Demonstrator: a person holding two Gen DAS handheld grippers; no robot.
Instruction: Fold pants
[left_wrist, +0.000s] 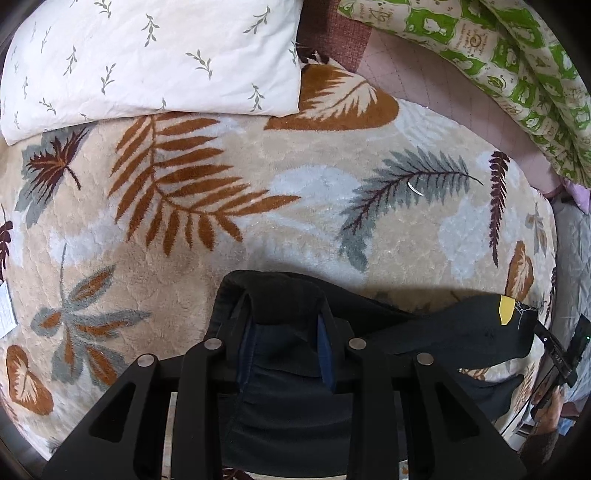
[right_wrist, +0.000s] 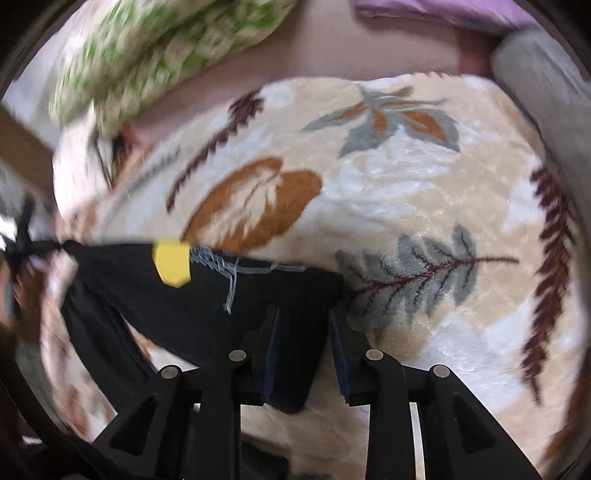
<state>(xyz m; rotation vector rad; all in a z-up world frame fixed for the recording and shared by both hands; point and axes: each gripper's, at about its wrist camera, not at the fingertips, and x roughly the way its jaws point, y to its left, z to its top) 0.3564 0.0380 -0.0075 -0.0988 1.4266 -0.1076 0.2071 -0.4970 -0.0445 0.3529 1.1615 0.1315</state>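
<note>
The black pants (left_wrist: 443, 332) with a yellow patch (left_wrist: 505, 310) hang stretched above a leaf-patterned blanket (left_wrist: 258, 221). My left gripper (left_wrist: 286, 314) is shut on one end of the waistband; black cloth fills the gap between its fingers. My right gripper (right_wrist: 303, 325) holds the other end of the pants (right_wrist: 184, 295), with cloth between its blue-padded fingers (right_wrist: 273, 347). The yellow patch (right_wrist: 171, 262) and pale stitching show near the top edge. The right wrist view is motion-blurred. The right gripper also shows at the left wrist view's right edge (left_wrist: 561, 350).
A white pillow with a sprig print (left_wrist: 147, 55) lies at the far left of the bed. A green and cream quilt (left_wrist: 517, 74) is bunched at the far right, also in the right wrist view (right_wrist: 147, 55). A pink sheet (left_wrist: 406, 70) lies under the blanket.
</note>
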